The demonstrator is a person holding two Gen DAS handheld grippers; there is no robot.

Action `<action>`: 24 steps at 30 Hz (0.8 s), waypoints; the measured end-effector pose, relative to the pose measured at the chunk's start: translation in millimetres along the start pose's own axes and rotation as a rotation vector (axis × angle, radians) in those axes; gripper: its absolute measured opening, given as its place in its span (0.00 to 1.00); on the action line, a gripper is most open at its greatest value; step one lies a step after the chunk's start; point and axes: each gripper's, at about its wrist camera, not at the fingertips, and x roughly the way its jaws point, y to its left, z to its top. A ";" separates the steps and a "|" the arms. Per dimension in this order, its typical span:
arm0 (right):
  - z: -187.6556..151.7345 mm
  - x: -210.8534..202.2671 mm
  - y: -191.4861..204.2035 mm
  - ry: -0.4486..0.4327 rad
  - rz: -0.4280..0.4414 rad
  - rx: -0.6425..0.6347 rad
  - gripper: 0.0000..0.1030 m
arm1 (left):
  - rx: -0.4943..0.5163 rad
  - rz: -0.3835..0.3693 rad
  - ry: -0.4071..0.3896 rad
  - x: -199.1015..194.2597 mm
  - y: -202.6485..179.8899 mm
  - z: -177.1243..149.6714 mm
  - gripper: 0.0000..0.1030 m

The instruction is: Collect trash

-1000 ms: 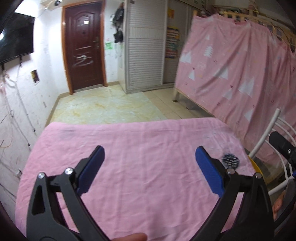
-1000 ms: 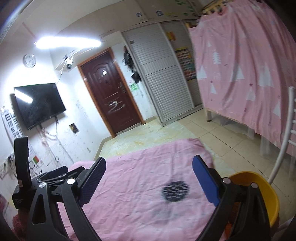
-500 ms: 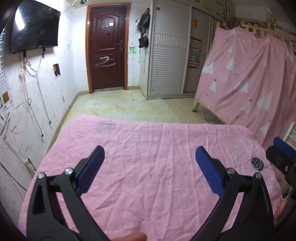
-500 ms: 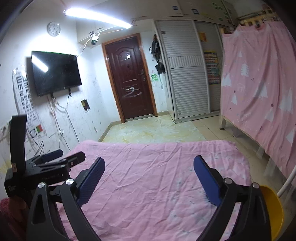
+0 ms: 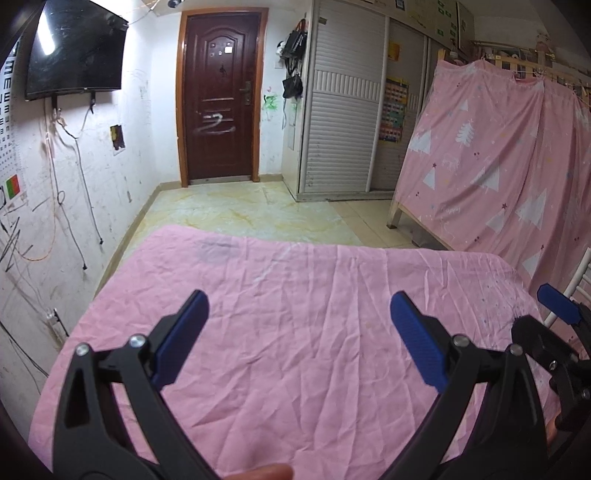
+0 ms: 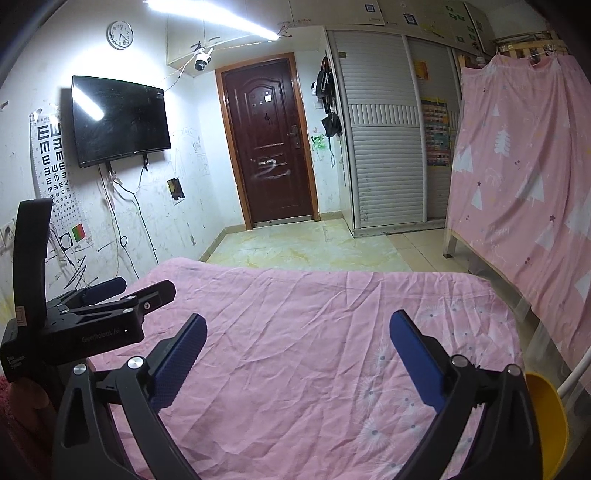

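My right gripper (image 6: 297,356) has just been opening and holds nothing. My left gripper (image 5: 297,334) is spread too. I see no trash on the pink sheet (image 6: 295,317). The yellow bin (image 6: 546,421) sits by its right edge, nearest my right hand.

Two grippers: the left gripper (image 5: 297,332) and the right gripper (image 6: 297,352), each with two blue-padded fingers. One pink tablecloth (image 6: 295,332) across the lower frame. One yellow bin (image 6: 546,417) at lower right. One door (image 6: 271,147) at centre, one television (image 6: 118,122) and one clock (image 6: 120,35) at upper left.
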 end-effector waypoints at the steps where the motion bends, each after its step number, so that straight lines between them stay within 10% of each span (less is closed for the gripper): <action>1: -1.3 0.0 -0.1 0.000 -0.003 -0.001 0.90 | 0.003 0.001 0.002 0.5 -1.1 -0.5 0.92; 24: -2.1 1.6 -2.4 0.002 -0.004 -0.001 0.90 | 0.020 0.000 0.010 2.7 -5.8 -1.3 0.92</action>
